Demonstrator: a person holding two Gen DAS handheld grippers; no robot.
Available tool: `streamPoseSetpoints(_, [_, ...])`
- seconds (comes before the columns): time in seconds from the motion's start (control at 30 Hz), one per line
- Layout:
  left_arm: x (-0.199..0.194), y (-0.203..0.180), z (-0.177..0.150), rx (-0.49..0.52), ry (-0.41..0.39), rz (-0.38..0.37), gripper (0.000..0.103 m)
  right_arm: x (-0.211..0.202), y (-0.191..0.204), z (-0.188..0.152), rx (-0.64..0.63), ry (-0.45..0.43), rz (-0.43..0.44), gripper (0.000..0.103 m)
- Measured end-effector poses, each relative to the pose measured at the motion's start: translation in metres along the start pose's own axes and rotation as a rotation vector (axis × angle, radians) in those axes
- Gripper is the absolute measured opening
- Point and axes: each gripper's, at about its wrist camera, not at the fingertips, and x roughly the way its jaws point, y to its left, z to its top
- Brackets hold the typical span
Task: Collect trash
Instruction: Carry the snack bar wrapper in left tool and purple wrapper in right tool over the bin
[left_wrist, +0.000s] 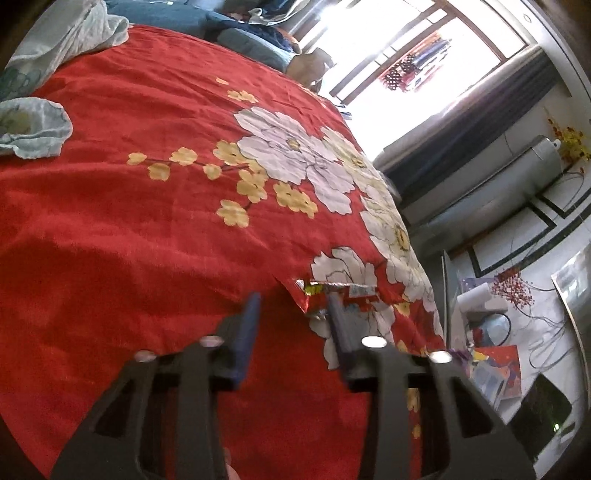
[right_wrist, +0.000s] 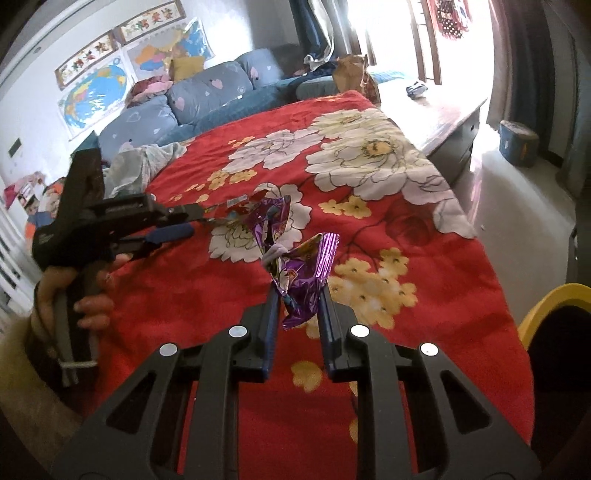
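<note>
A crumpled purple foil wrapper hangs above the red flowered bedspread, and my right gripper is shut on its lower end. More purple foil shows behind it; whether it is the same piece I cannot tell. A red snack wrapper lies at the bed's edge, touching the tip of the right finger of my left gripper. That gripper's jaws stand apart with bare bedspread between them. In the right wrist view the left gripper reaches in from the left, the red wrapper at its upper finger.
A yellow bin stands at the bed's lower right. Pale crumpled cloth lies on the bed's far side. A blue cushioned sofa, a wooden table and a blue tub stand beyond. A hand holds the left gripper.
</note>
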Motion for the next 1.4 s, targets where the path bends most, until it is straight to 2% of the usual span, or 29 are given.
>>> streamPoseSetpoints(0.07, [0.003,-0.001,0.002,-0.006,0.003,-0.001,0.011,-0.008,-0.003,-0.002,0.008,-0.013,-0.004,0.014])
streamPoseSetpoints(0.27, [-0.005,-0.019,-0.002,0.065,-0.027,0.007,0.007,-0.028,-0.013,-0.005,0.019,-0.050,-0.048,0.014])
streamPoseSetpoints(0.5, [-0.023,-0.061,-0.010,0.184,-0.054,-0.021,0.007,-0.050,-0.041,-0.010,0.081,-0.090,-0.105,0.014])
streamPoseSetpoints(0.9, [-0.030,-0.138,-0.045,0.359,-0.025,-0.100,0.007,-0.085,-0.090,-0.016,0.181,-0.140,-0.197,0.014])
streamPoseSetpoints(1.4, [-0.027,-0.194,-0.087,0.516,-0.001,-0.135,0.007,-0.113,-0.124,-0.033,0.258,-0.166,-0.270,0.014])
